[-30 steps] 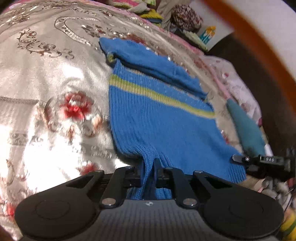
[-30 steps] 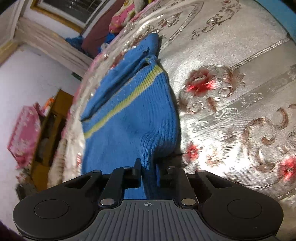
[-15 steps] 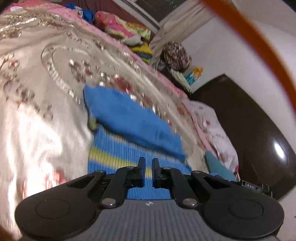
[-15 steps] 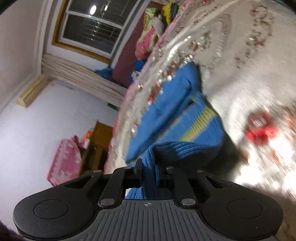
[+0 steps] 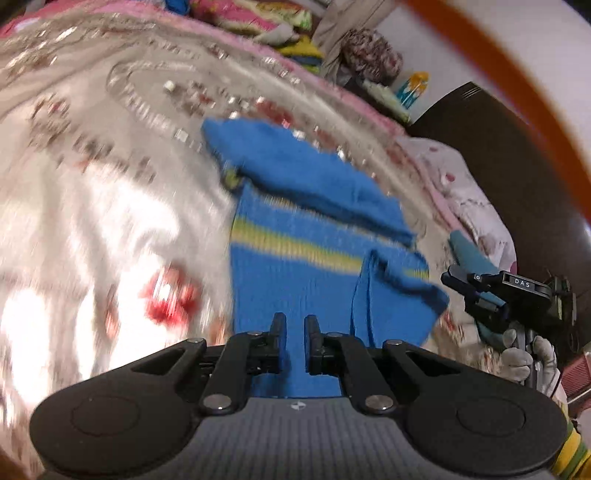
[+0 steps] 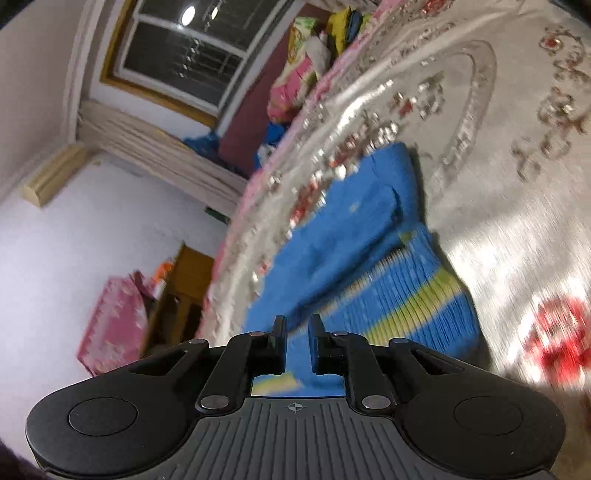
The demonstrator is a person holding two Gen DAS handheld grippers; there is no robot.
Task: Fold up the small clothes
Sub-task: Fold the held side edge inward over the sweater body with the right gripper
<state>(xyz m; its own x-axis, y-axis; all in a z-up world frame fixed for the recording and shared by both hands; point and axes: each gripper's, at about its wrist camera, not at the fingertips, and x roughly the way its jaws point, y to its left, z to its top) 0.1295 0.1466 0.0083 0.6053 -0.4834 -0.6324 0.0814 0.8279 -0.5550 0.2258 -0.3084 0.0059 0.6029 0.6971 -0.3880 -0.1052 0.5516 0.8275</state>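
Observation:
A blue knit sweater [image 5: 295,266] with a yellow stripe lies on a shiny flowered bedspread [image 5: 110,184], one sleeve folded across its top. My left gripper [image 5: 295,332] is shut at the sweater's near hem, with blue knit between its fingers. In the left wrist view my right gripper [image 5: 456,280] sits at the sweater's right hem corner, which is lifted and doubled over toward the stripe. A gloved hand [image 5: 524,358] holds it. In the right wrist view the sweater [image 6: 351,236] fills the gap of the right gripper [image 6: 298,332], which is shut on it. Both views are blurred.
A teal cloth [image 5: 469,251] lies past the sweater's right side near the bed edge. Bright pillows and clothes [image 5: 258,18] are piled at the head of the bed. Off the bed stand a wooden cabinet [image 6: 184,280] and a pink bundle [image 6: 114,325], below a window [image 6: 192,55].
Both grippers have carried the hem forward over the sweater's body, the right one farther. The right hem corner now lies folded up near the yellow stripe.

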